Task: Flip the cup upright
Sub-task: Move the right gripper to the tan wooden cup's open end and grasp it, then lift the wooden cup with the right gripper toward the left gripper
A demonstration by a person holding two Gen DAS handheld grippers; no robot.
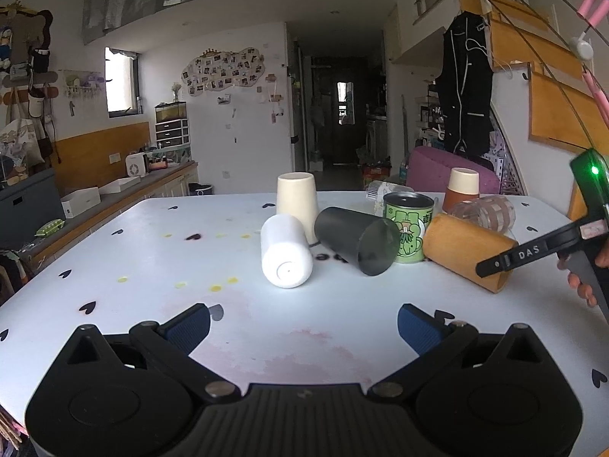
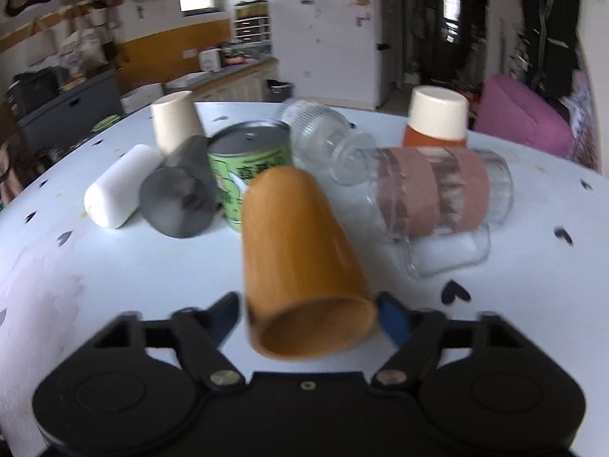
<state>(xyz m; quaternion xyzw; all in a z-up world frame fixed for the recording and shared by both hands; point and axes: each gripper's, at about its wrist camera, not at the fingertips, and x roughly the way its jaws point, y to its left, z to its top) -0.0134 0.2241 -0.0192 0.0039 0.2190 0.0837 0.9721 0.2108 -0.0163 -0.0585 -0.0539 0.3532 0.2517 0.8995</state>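
Observation:
An orange-brown cup (image 2: 300, 262) lies on its side on the white table, its open mouth toward my right gripper (image 2: 308, 314). The right gripper's jaws stand on either side of the cup's rim, close to it; whether they press it I cannot tell. The same cup shows in the left wrist view (image 1: 462, 249), with the right gripper's finger (image 1: 533, 253) over its near end. My left gripper (image 1: 304, 323) is open and empty over the near table. A white cup (image 1: 284, 250) and a dark grey cup (image 1: 357, 240) also lie on their sides.
A green can (image 1: 408, 228) stands upright behind the cups. A cream cup (image 1: 297, 200) and an orange-and-cream cup (image 1: 461, 188) stand upside down. A clear mug (image 2: 441, 198) and a clear glass jar (image 2: 316, 135) lie on their sides. The table (image 1: 152, 251) has heart marks.

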